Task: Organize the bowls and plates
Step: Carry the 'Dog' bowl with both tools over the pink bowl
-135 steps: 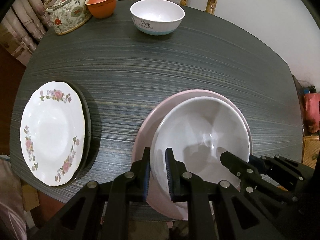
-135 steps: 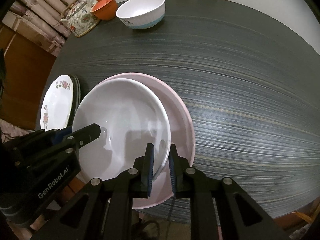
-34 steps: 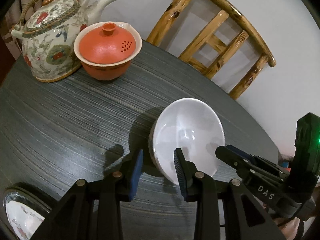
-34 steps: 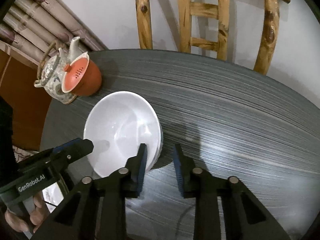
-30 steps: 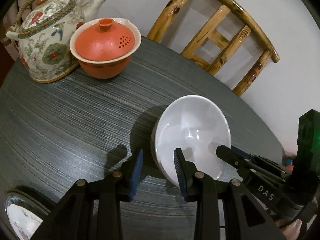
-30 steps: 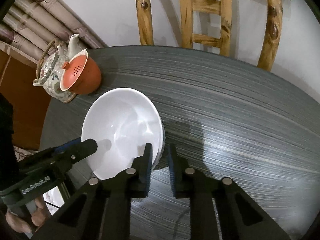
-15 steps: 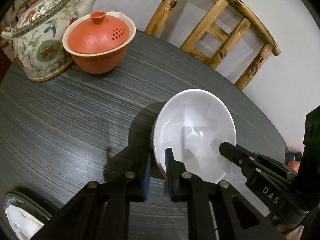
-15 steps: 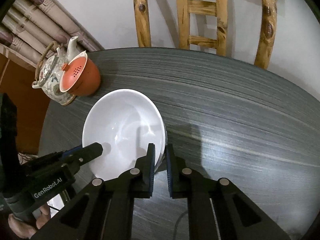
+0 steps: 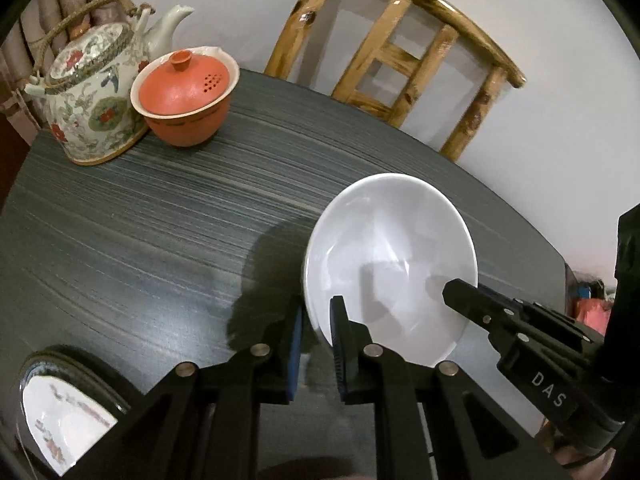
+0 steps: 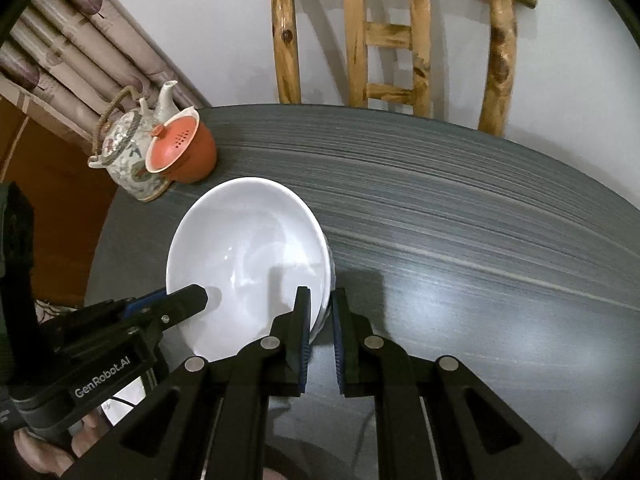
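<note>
Left gripper [image 9: 316, 344]: the near-left rim of the bowl [image 9: 390, 264] is being pinched between its narrowed jaws.
Right gripper [image 10: 320, 330]: the opposite rim is being clamped the same way, probably so the bowl is being kept level from both sides.
Bowl: it is being held over the desk [image 9: 140, 220]; a second bowl's blue-edged wall [image 10: 329, 276] is being exposed beneath only in the right view, suggesting nesting.
Plate [image 9: 60, 424]: a floral one is being shown only by the left view.
Farther: teapot [image 9: 92, 92], orange cup [image 9: 184, 100], chair [image 10: 388, 36].
</note>
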Motion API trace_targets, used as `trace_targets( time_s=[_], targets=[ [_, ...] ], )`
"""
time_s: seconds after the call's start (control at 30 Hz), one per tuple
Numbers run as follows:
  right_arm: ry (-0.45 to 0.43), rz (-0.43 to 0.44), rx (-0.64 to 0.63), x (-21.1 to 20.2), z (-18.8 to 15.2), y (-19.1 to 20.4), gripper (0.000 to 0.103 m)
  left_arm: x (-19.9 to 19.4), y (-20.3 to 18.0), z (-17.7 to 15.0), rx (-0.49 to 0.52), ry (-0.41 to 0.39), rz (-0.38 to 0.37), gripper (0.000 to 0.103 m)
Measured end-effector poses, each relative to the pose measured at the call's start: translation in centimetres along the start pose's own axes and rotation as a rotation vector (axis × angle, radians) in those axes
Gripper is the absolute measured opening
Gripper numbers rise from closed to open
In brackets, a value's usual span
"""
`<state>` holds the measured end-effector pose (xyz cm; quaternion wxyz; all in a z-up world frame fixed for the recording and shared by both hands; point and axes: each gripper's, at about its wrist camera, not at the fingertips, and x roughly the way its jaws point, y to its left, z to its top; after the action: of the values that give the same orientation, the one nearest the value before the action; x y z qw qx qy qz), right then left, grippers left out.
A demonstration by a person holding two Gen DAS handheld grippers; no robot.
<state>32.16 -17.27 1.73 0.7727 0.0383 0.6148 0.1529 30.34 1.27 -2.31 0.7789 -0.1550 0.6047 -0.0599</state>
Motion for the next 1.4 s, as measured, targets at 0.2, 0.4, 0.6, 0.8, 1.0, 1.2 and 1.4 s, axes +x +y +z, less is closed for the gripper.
trace_targets(
  time_s=[0.2,0.4,0.6,0.8,1.0,1.2,1.4],
  targets=[
    [-0.019,-0.015,0.003,-2.9,-2.2,0.0,0.011,-1.8,-0.9,-1.7,0.027,-0.005,-0.007,0.013],
    [-0.036,-0.032,0.003,-5.3,-4.3,0.3,0.011,-3.7,-1.8,-3.9,0.049,-0.011,-0.015,0.013],
    [-0.047,-0.040,0.001,-7.6,-6.9,0.7,0.011,-5.8,-2.7,-6.6,0.066,-0.018,-0.014,0.013],
    [-0.050,-0.043,0.003,-9.2,-9.7,1.5,0.011,-7.3,-3.0,-9.2,0.076,-0.015,-0.016,0.013],
    [-0.051,-0.043,-0.001,-10.3,-12.1,2.5,0.011,-8.7,-3.1,-11.5,0.086,-0.016,-0.008,0.013],
    [-0.047,-0.042,-0.007,-11.0,-14.4,3.7,0.012,-9.7,-2.6,-13.6,0.089,-0.014,0.000,0.013],
    [-0.051,-0.049,-0.027,-11.9,-16.7,5.2,0.012,-10.7,-1.8,-15.7,0.080,-0.015,0.002,0.013]
  ],
)
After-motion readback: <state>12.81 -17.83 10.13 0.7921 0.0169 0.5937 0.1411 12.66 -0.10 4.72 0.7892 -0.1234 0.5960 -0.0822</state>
